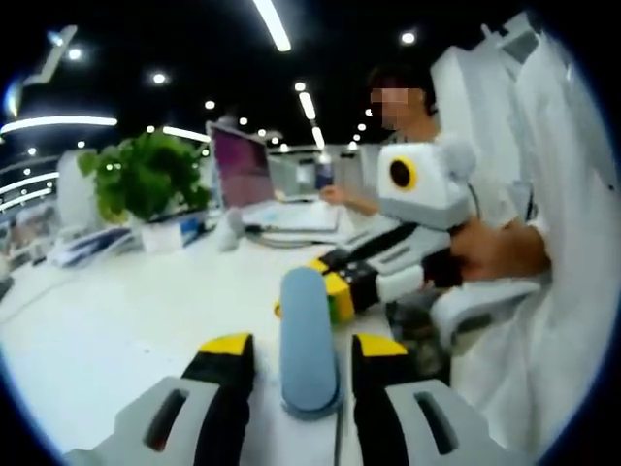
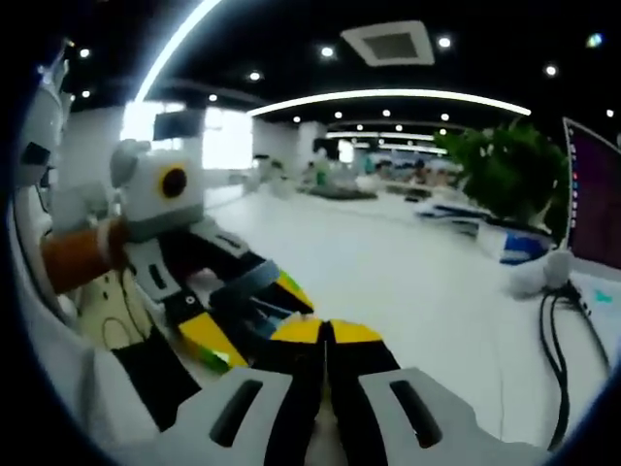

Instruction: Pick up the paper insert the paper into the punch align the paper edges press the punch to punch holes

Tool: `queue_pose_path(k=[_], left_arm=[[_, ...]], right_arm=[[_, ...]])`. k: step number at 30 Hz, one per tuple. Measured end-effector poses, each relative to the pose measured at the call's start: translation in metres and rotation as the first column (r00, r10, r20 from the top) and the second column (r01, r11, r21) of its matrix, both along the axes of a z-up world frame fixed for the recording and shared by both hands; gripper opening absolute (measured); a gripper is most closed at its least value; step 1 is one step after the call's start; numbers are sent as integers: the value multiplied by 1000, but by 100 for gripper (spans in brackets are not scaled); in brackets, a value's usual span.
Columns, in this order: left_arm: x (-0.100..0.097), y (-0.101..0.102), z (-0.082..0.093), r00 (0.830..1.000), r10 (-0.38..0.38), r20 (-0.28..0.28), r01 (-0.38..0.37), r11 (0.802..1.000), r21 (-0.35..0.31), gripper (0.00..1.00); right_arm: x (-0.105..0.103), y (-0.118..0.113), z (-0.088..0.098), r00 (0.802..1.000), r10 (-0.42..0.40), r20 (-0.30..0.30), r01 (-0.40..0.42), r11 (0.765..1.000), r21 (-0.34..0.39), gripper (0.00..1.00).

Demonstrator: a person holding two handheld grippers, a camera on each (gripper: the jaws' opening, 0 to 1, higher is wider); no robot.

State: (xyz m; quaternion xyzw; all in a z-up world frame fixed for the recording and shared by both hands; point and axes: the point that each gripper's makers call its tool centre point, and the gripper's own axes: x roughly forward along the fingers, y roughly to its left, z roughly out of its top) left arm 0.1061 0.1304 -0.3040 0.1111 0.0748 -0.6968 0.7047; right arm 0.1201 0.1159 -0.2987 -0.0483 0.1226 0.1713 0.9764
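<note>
White desk (image 1: 116, 320), open office behind, both tongs low over it.

Left gripper (image 1: 294, 354) stands wide, its jaws flanking the blue punch handle (image 1: 309, 340) without touching. Right gripper (image 2: 326, 335) is pressed together, tips meeting; whether paper sits between them is hard to tell. Desk lies free toward the plant (image 1: 146, 175); a monitor (image 1: 240, 167) and seated person (image 1: 427, 146) sit beyond.

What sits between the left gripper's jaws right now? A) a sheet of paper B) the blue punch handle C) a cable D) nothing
B: in the left gripper view the blue punch handle stands upright in the gap between the open jaws of the left gripper, on the white desk.
</note>
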Motion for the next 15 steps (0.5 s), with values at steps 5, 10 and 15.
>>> queue_pose_path(k=[5, 10, 15], left_arm=[[1, -1, 1, 1000, 6, 0, -6, 1000, -6, 40], [1, -1, 1, 1000, 6, 0, -6, 1000, -8, 40], [-1, -2, 2, 1000, 2, 6, -2, 1000, -15, 36]], right_arm=[[-2, 0, -1, 1000, -7, -13, 7, 1000, 23, 5], [-6, 1, -1, 1000, -4, -23, 4, 1000, 25, 5], [-9, 2, -1, 1000, 2, -28, -1, 1000, 30, 5]])
